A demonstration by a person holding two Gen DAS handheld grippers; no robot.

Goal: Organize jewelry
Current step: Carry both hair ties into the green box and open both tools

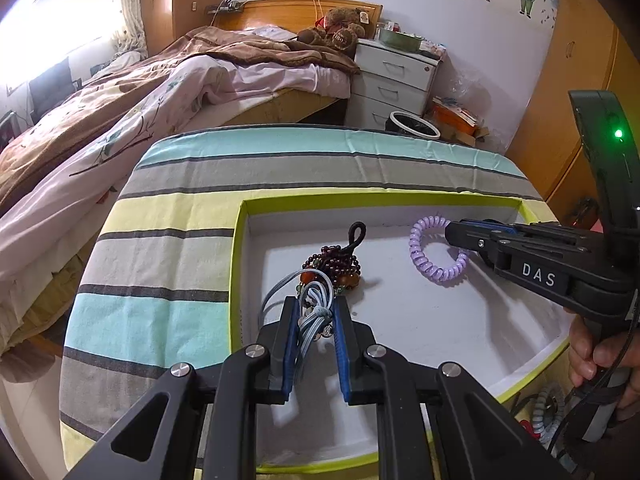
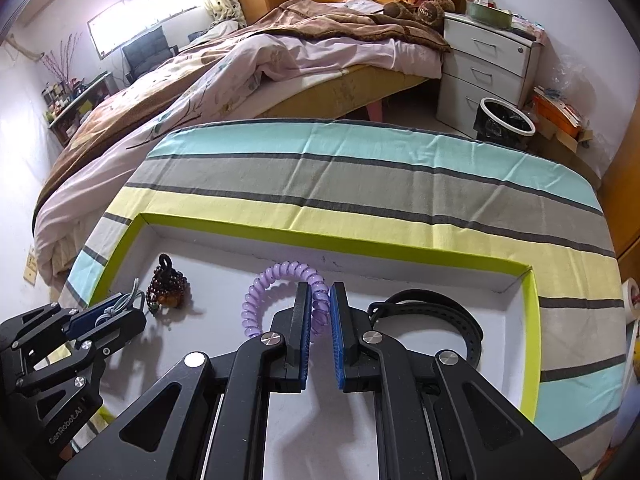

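Two grippers work inside one shallow white box (image 1: 400, 208) with a lime-green rim, which sits on a striped cloth (image 1: 180, 208) over a table. The left gripper (image 1: 316, 320) has its fingers clenched on a bundle of grey-blue cord (image 1: 314, 316); loops of it spill out to the left over the box floor. Just beyond its fingertips lies a dark red bead bracelet (image 1: 334, 268) with a black loop, touching or nearly touching the cord. The right gripper (image 2: 320, 312) straddles a purple coil hair tie (image 2: 280, 280), with one side of the ring between its blue pads (image 2: 336, 344); a gap shows there, so I cannot tell whether it squeezes or only brackets the coil. A black strap (image 2: 432, 308) lies just right of that gripper in the same box.

The box seems to serve as the collecting place, so each piece is probably being set down apart from its neighbours, one tool per item, to keep cords and coils from tangling.

Much is hard to read. What the cord carries is hidden between the left fingers, though small metal bits glint there. The strap's near part is covered by the right gripper. The box's near edge is cut off behind both tools.
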